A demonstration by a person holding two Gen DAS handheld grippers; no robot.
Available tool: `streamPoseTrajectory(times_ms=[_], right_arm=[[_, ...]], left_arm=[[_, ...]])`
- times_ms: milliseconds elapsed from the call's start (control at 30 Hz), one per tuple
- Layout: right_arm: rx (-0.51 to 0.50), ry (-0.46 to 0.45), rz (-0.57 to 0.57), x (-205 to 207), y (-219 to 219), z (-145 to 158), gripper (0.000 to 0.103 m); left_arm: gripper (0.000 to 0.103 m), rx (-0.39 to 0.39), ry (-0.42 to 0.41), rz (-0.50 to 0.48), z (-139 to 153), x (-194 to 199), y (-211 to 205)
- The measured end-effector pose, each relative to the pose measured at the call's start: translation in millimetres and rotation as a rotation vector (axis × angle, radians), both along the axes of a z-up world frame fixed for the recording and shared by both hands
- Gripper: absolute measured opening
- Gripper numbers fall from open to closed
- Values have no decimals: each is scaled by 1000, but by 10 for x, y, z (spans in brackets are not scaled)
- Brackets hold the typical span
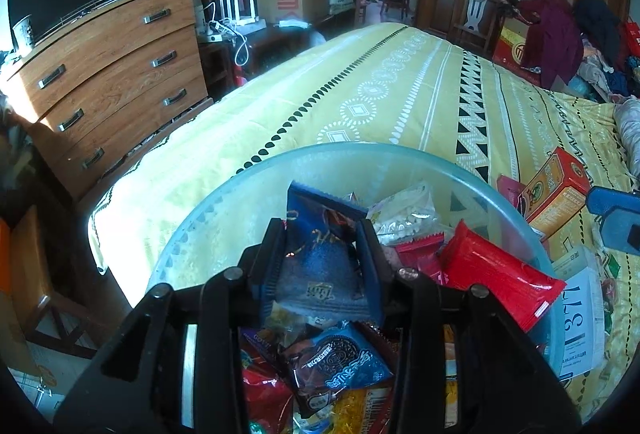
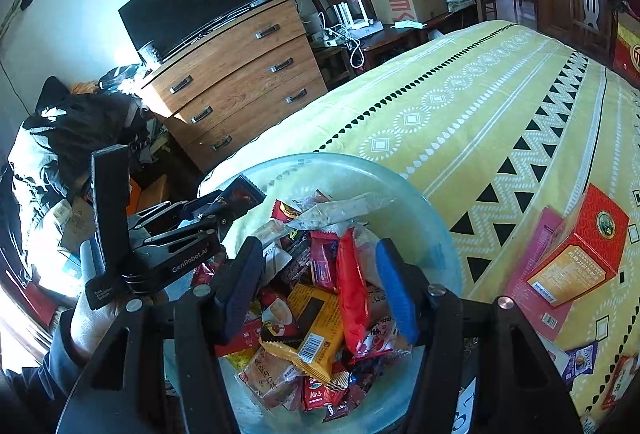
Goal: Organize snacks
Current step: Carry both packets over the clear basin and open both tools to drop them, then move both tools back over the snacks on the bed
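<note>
A clear glass bowl [image 1: 360,149] [image 2: 340,159] heaped with several wrapped snacks sits on the yellow patterned bed [image 1: 400,81]. My left gripper [image 1: 322,230] hangs over the bowl, shut on a dark blue snack packet [image 1: 320,258] that stands between its black fingers. The right wrist view shows this gripper [image 2: 216,201] at the bowl's left rim, a hand on its handle. My right gripper [image 2: 318,246] is over the bowl with its blue pads [image 2: 396,294] well apart. A long red packet [image 2: 352,294] [image 1: 500,274] lies below them among the snacks, untouched by the left pad.
An orange-red box [image 1: 556,189] [image 2: 580,250] and a pink box [image 2: 536,254] lie on the bed right of the bowl, with a printed paper [image 1: 580,314] nearby. A wooden dresser [image 1: 108,65] [image 2: 240,73] with a television stands left of the bed. Clothes pile at far right.
</note>
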State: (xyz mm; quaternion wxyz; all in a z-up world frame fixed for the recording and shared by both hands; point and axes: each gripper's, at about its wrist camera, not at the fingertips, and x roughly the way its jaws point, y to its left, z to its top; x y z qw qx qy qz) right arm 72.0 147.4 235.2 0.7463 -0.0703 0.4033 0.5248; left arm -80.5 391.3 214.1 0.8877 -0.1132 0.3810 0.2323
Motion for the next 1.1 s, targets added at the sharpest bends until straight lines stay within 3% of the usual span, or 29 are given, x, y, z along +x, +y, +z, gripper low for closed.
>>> streamPoseTrajectory(times_ms=[100, 267, 433, 500, 667, 800, 900, 1100], right_arm=[[2, -2, 0, -10, 5, 4, 65], [4, -7, 0, -35, 21, 20, 71], [2, -9, -1, -57, 21, 33, 72], [5, -10, -3, -64, 16, 42, 78], [-2, -13, -4, -100, 17, 39, 84], [-10, -13, -1, -160, 8, 21, 85], [37, -83, -7, -327, -128, 133, 85], [220, -346, -57, -1000, -734, 512, 89]], left_arm=[[39, -4, 0, 2, 0, -6, 19], [69, -2, -8, 12, -6, -14, 41], [76, 6, -5, 7, -19, -5, 20], [79, 7, -3, 10, -27, -1, 27], [101, 12, 2, 31, -39, 3, 50], [103, 18, 13, 65, -60, -16, 58], [103, 44, -3, 82, -34, -63, 25], [103, 31, -218, 30, 266, -319, -196]])
